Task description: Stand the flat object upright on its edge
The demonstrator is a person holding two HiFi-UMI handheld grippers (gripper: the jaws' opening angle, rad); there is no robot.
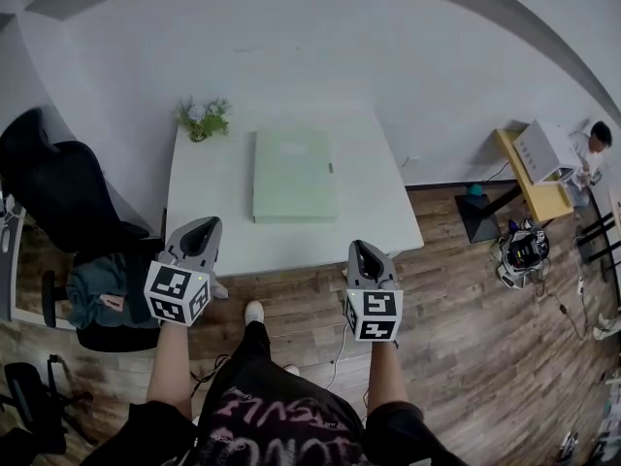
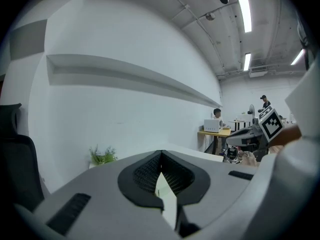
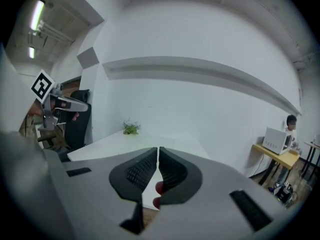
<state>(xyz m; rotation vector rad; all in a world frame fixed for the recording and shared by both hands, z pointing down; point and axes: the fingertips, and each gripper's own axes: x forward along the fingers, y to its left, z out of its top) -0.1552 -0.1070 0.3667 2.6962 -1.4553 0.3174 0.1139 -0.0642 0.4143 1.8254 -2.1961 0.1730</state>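
Note:
A flat pale-green rectangular object (image 1: 294, 175) lies face down in the middle of the white table (image 1: 204, 192). Both grippers hover off the table's near edge, short of the object. My left gripper (image 1: 206, 227) is over the near-left corner and my right gripper (image 1: 363, 250) is over the near-right edge. In the left gripper view the jaws (image 2: 161, 155) are shut with nothing between them. The right gripper (image 3: 158, 150) is shut and empty too. The flat object is not discernible in either gripper view.
A small potted plant (image 1: 202, 118) stands at the table's far-left corner, against the white wall. A black office chair (image 1: 58, 192) stands left of the table. To the right are a wooden desk (image 1: 532, 178) bearing a white box (image 1: 545, 149), a person (image 1: 597, 144) and gear on the floor (image 1: 524, 250).

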